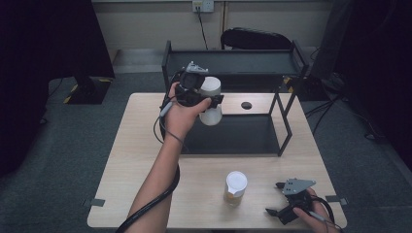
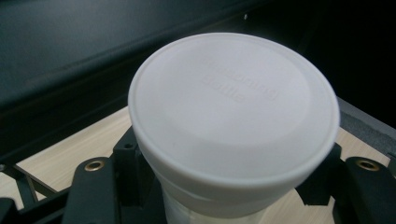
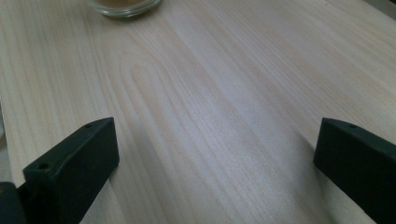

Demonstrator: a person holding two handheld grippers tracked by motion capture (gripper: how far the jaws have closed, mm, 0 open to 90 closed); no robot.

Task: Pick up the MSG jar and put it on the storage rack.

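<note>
My left gripper (image 1: 210, 100) is raised above the table in front of the black two-tier rack (image 1: 286, 87) and is shut on a white-lidded jar (image 1: 211, 103). In the left gripper view the jar's white lid (image 2: 233, 112) looms close, with the black jaws pressed against the jar's sides below it. A second jar (image 1: 235, 188) with a white lid and amber contents stands on the wooden table (image 1: 145, 160) near the front. My right gripper (image 1: 277, 199) rests low at the front right, open, with bare wood between its jaws (image 3: 210, 154); that jar's glass base (image 3: 123, 5) lies ahead of them.
The rack's dark lower shelf (image 1: 233, 136) lies on the table's middle, its upper shelf (image 1: 233, 60) farther back. A round hole (image 1: 246, 105) pierces the tabletop behind the lower shelf. A black cable (image 1: 155, 199) trails along the left forearm. Dark floor surrounds the table.
</note>
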